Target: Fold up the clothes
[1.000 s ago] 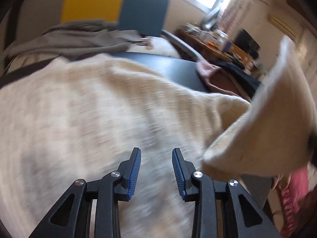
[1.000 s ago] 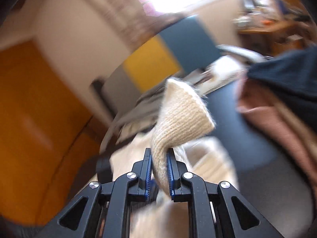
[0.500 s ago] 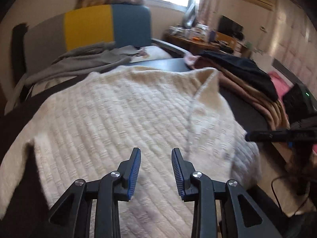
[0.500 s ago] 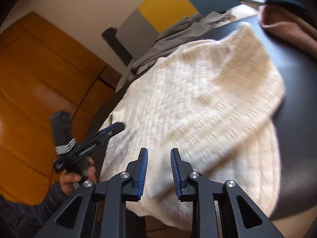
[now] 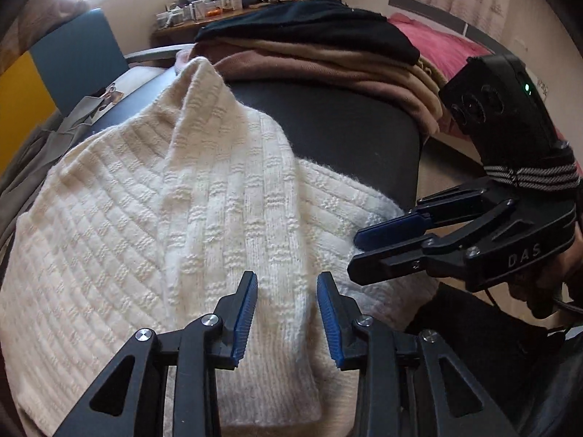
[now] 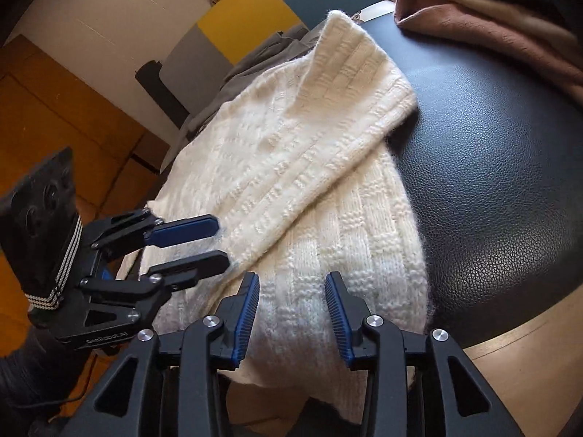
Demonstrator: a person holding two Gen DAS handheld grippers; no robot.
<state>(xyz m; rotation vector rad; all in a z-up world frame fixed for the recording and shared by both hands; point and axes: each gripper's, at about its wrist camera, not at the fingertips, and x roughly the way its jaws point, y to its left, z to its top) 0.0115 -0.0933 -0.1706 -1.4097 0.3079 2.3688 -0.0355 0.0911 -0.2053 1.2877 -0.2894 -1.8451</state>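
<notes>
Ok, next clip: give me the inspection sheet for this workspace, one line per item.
Surface: black leather-look table, partly bare.
Job's things: cream knit sweater, one sleeve folded across the body; stack of folded clothes behind it.
Clutter: grey garment at the sweater's far edge.
Grippers: left gripper open over the sweater's near part, holding nothing; right gripper jaws just opened, holding nothing, above the hem.
Cables: a thin dark cable beneath the right gripper.
Surroundings: yellow, grey and blue chair back, pink bedspread, cluttered desk.

The left gripper and right gripper both point downward, jaws parted and empty (the right's have just been opening).
</notes>
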